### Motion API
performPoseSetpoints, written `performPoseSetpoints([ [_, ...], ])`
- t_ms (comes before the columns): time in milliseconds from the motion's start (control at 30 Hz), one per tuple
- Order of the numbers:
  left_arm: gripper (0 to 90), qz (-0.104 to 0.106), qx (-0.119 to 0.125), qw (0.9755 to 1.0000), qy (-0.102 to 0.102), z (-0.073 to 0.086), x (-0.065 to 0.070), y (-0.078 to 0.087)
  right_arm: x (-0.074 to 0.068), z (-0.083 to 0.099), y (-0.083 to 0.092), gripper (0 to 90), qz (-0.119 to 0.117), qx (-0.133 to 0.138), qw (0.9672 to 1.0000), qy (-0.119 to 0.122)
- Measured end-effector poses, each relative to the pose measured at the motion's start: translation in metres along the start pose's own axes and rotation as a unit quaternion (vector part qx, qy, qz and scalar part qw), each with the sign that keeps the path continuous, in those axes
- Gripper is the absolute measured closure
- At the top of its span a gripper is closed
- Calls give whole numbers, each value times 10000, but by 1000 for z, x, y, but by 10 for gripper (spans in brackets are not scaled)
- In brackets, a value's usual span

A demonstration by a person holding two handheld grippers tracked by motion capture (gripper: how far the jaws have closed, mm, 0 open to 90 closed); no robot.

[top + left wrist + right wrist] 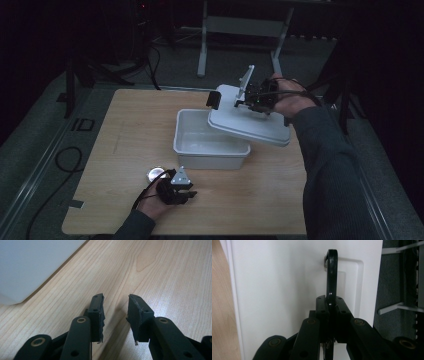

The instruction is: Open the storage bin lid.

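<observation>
Right of centre in the high view, the white lid [250,122] is held tilted over the open white bin [210,147] by its black handle [332,275], on which the right gripper [257,97] is clamped, while the left gripper [115,312] rests released on the table [125,125]; the lid is judged light, rigid and smooth, best taken by that handle.

white plastic lid [282,290], glossy black handle [332,272], wood-grain table [162,277]
</observation>
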State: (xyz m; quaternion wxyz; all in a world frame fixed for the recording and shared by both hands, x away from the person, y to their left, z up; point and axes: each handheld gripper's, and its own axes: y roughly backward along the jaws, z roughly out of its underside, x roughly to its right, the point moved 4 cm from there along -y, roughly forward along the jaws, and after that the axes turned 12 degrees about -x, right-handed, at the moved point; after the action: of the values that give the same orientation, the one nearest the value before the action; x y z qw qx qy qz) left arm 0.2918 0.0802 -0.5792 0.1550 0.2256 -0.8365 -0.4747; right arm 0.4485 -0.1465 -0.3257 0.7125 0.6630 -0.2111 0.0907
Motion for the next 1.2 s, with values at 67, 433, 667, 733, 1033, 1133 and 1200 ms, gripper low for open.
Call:
performPoseSetpoints([
  [67, 657, 2, 1, 10000, 3, 0, 0, 0, 1, 3, 0, 843, 4, 0, 10000, -24],
  [433, 656, 2, 2, 10000, 5, 0, 0, 0, 4, 22, -2, 843, 25, -94, 9998, -181],
  [667, 655, 1, 2, 10000, 1, 0, 0, 0, 6, 36, -8, 843, -18, -161, 9994, -299],
  [733, 656, 1, 2, 10000, 0, 0, 0, 0, 6, 39, -8, 843, -19, -170, 9994, -317],
  [1033, 656, -2, 1, 10000, 0, 0, 0, 0, 9, 64, -14, 843, -26, -365, 9982, -477],
  [1133, 655, -5, 9, 10000, 0, 0, 0, 0, 9, 71, -16, 843, -37, -396, 9978, -526],
  [1200, 655, -8, 8, 10000, 1, 0, 0, 0, 9, 76, -17, 843, -48, -403, 9976, -565],
])
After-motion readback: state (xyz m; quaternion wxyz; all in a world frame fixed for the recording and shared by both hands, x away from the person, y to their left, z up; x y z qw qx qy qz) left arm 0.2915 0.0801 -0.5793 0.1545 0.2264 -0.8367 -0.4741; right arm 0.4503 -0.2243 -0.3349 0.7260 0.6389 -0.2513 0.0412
